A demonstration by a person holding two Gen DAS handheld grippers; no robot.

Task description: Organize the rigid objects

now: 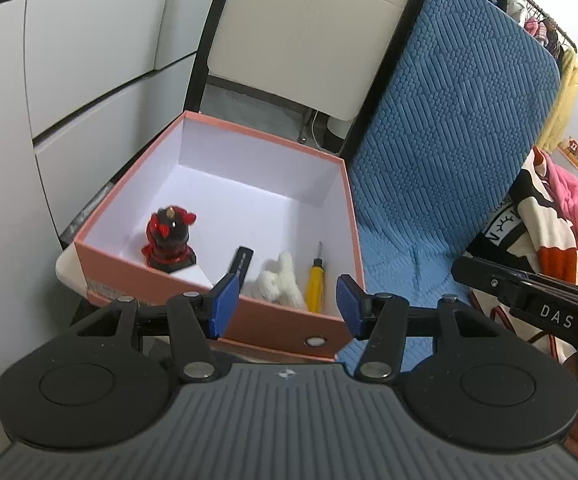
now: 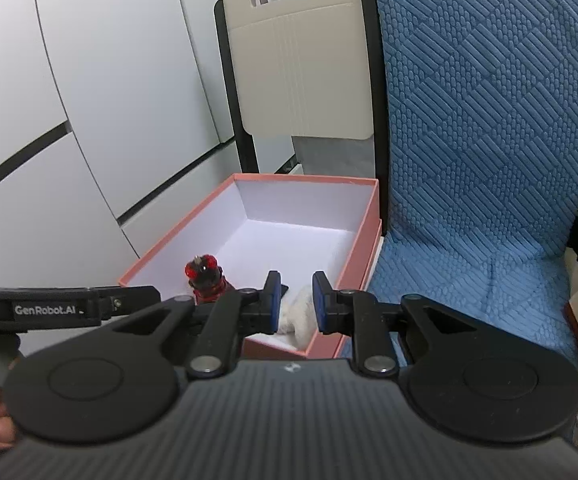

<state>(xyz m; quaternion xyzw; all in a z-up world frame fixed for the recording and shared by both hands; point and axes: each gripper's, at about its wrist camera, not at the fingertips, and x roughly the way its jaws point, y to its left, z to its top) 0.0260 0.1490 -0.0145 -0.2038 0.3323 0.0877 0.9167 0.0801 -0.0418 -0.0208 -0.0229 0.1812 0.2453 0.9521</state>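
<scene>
In the pink box I see, left to right along its near side, a red and black figurine, a black stick, a white fuzzy toy and a yellow screwdriver; sorting looks mostly done, I judge. My left gripper and right gripper hover near the box, fingers apart, holding nothing

Ahead of my left gripper: salmon-pink cardboard box, white inside; glossy red-and-black figurine; yellow-handled screwdriver; fuzzy white plush toy. Right of it: blue ribbed-pattern seat cushion.
</scene>
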